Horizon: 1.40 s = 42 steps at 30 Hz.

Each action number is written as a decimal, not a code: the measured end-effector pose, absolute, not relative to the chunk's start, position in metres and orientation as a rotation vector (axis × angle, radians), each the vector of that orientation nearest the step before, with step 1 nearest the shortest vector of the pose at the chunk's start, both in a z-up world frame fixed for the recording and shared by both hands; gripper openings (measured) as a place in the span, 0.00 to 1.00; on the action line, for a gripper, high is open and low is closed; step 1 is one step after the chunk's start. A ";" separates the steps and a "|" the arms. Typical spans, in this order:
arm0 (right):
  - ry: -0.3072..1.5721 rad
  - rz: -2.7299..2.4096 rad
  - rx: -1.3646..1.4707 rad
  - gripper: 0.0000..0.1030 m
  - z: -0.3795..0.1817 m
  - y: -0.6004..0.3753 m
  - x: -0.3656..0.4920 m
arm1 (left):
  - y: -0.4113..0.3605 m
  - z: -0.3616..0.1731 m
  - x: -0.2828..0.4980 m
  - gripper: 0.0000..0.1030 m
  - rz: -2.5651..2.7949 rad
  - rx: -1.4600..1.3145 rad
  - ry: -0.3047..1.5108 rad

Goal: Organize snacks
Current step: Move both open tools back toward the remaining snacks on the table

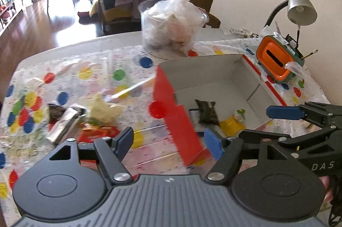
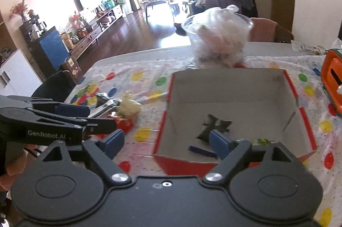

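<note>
A red cardboard box (image 1: pixel 177 120) with a white inside (image 2: pixel 226 88) stands on the dotted tablecloth. In it lie a dark snack packet (image 1: pixel 206 110) (image 2: pixel 214 124), a yellow packet (image 1: pixel 232 125) and a small green-and-white one (image 1: pixel 240 114). Loose snacks lie left of the box: a silver packet (image 1: pixel 64 126), a pale yellow bag (image 1: pixel 102 109) (image 2: pixel 130 106) and a red packet (image 1: pixel 98 133) (image 2: pixel 124 123). My left gripper (image 1: pixel 171 141) is open and empty, over the box's near left wall. My right gripper (image 2: pixel 164 141) is open and empty above the box's front edge; it also shows in the left wrist view (image 1: pixel 252 126).
A clear plastic tub (image 1: pixel 171 28) (image 2: pixel 218 41) stuffed with bags stands behind the box. An orange-and-green holder (image 1: pixel 277 60) and a desk lamp (image 1: pixel 299 6) stand at the right. The table's far edge drops to a living room floor.
</note>
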State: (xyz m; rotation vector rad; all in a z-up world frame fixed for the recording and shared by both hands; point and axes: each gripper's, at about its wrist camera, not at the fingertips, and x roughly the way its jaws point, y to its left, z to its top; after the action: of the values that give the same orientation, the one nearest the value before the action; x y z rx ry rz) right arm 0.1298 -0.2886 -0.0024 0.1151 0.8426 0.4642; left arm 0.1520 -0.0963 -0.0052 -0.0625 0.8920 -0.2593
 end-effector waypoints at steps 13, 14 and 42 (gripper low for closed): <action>0.831 0.526 0.089 1.00 -0.003 -0.204 0.098 | 0.008 -0.007 0.104 0.82 -0.153 -0.080 0.826; 0.834 0.531 0.079 1.00 -0.005 -0.196 0.096 | 0.017 -0.009 0.103 0.82 -0.141 -0.087 0.831; 1.054 0.736 -0.098 1.00 -0.098 -0.045 0.122 | 0.166 -0.113 0.146 0.81 0.219 -0.267 1.094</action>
State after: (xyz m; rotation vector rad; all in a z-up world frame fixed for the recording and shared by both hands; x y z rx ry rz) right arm 0.1225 -0.0449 -0.0978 -0.0984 1.0538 0.7355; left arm 0.1461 0.1658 -0.1134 -0.2674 1.0941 0.2190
